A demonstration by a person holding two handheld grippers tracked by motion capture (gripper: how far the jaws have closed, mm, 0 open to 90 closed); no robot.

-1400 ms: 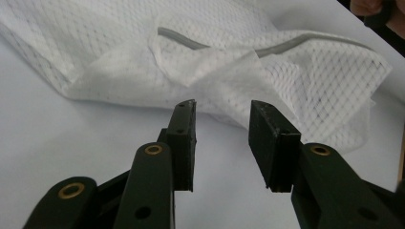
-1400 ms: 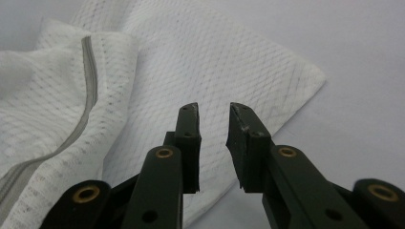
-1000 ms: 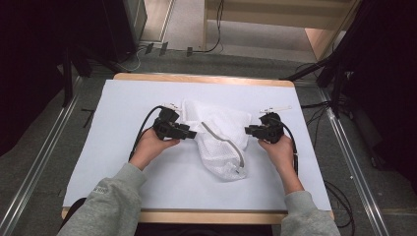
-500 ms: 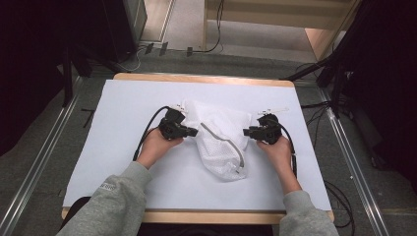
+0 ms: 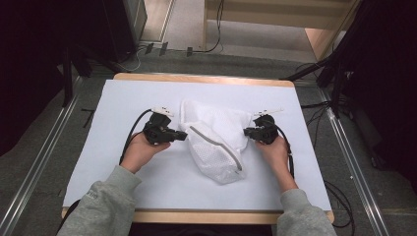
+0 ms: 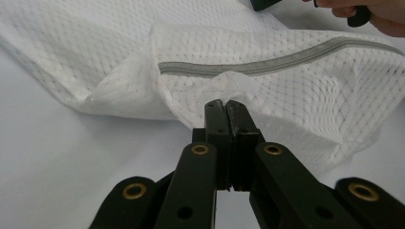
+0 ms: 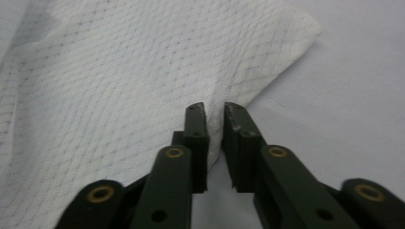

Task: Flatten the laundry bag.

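A white mesh bag [image 5: 216,129] with a grey zipper [image 5: 212,142] lies crumpled in the middle of the white table cover. My left gripper [image 5: 184,136] is at the bag's left side. In the left gripper view its jaws are shut on a small tuft of mesh [image 6: 229,83] just below the zipper [image 6: 286,56]. My right gripper [image 5: 247,132] is at the bag's right edge. In the right gripper view [image 7: 215,109] its jaws have just closed to a narrow slit, with the bag's folded edge [image 7: 267,71] running in between them.
The white cover [image 5: 147,187] spans the wooden table [image 5: 206,78], with bare cover all around the bag. Cables trail from both grippers. Metal rails [image 5: 39,167] run along both sides on the floor, and dark equipment stands at the far left and right.
My left hand has drawn a little to the left and toward me with its jaws closed on the mesh. The right hand has stayed at the bag's right edge.
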